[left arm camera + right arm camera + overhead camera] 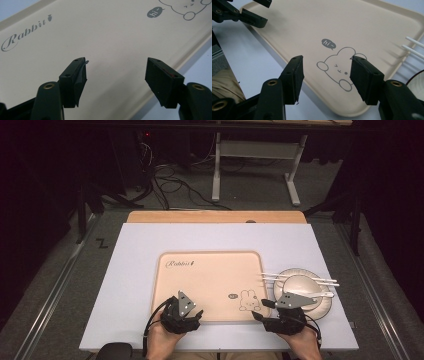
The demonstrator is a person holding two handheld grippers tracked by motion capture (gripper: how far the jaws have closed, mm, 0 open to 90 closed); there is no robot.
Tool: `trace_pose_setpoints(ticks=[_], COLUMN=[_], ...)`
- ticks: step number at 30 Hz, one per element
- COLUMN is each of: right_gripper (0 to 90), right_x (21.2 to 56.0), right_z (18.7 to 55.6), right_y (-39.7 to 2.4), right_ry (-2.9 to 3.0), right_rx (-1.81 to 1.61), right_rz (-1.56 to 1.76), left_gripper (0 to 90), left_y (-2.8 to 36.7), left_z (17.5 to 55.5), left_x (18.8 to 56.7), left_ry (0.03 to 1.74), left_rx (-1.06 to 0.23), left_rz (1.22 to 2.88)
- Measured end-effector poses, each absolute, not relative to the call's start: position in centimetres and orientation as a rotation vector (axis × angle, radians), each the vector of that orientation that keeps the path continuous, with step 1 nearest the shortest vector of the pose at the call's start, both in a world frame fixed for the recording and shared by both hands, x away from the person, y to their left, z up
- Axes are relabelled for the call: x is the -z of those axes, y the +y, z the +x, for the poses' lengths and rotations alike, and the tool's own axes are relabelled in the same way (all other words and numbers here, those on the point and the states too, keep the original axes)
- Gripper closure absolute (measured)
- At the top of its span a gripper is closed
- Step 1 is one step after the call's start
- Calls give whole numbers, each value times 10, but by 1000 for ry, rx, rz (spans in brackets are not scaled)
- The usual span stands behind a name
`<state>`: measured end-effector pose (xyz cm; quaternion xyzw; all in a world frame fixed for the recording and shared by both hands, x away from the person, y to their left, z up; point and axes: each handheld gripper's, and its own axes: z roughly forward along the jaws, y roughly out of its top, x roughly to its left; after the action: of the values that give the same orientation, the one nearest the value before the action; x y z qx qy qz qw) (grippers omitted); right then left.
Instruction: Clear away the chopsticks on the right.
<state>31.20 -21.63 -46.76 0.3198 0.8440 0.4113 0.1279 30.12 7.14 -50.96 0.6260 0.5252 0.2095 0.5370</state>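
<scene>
Both grippers stand with jaws apart and nothing between them. The right gripper (325, 77) hangs over the tray's (210, 270) near right corner, its jaws framing the printed rabbit (339, 68). The left gripper (116, 80) hangs over the tray's near left corner, above bare beige surface. The tray lies flat in the middle of the white table (130, 285), long axis running left to right, the word "Rabbit" toward its far left corner. Just beyond the tray's right edge sits a plate (322, 307) with a bowl (300, 285) on it. Two white chopsticks (300, 279) lie across the bowl, pointing left, their tips over the tray's right edge.
</scene>
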Motion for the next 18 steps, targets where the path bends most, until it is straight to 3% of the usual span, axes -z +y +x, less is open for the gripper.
trace_pose_setpoints(ticks=[18], right_gripper=[503], right_x=[455], right_z=[299], right_y=[-235], right_ry=[2425], right_rx=[-1165], right_rz=[969], left_gripper=[343], left_y=[63], left_z=[308], left_x=[507], left_ry=[1223], left_rx=[-461], left_rz=[1488])
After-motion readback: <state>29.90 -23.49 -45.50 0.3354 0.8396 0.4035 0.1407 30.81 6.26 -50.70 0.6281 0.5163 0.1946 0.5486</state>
